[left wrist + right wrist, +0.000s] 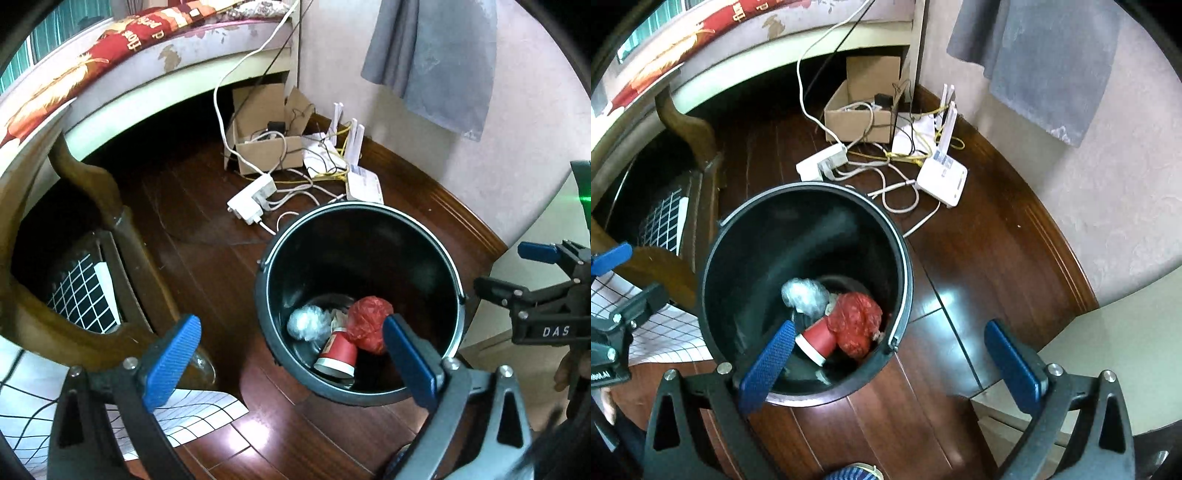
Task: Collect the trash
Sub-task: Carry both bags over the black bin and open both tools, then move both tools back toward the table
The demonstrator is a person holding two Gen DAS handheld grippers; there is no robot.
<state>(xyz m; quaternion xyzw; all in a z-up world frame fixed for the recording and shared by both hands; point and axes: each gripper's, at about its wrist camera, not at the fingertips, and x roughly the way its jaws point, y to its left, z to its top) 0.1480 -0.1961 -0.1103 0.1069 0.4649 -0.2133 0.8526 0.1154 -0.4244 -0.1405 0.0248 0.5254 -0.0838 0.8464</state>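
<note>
Floor (207,206) – dark wood | bin (448,258) beside wall (517,166)

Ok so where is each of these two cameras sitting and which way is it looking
Left wrist: on the left gripper, tilted down at the black bin; own open blue fingers, right gripper at right edge.
Right wrist: on the right gripper, tilted down, bin lower left; own open fingers, left gripper's edge.
Shared: bin holding red cup, red bag, clear wad; router.

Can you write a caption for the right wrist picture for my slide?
Open right tongs hover over a black bin holding a red paper cup, red crumpled bag and clear plastic wad.
</note>
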